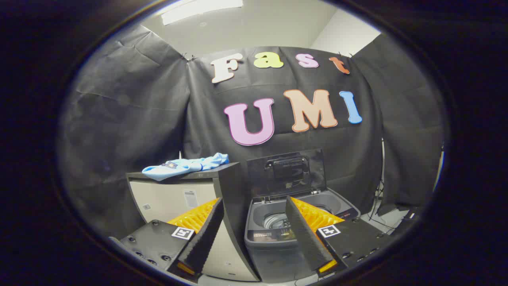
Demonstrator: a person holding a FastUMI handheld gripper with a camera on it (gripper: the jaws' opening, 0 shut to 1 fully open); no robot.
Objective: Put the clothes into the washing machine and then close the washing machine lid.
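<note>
A light blue garment (185,165) lies crumpled on top of a white cabinet (174,198), beyond my left finger. To its right stands a small grey top-loading washing machine (274,234) with its dark lid (286,171) raised upright at the back and the drum (278,220) showing inside. My gripper (254,222) is open, with nothing between its orange-and-black fingers (200,230). The machine's opening sits just ahead of the right finger and partly behind it.
Black cloth walls close in the booth on the back and both sides. Cables (377,206) hang down at the right of the washing machine, over a pale floor (391,220). A dark side panel (234,190) of the cabinet stands between the garment and the machine.
</note>
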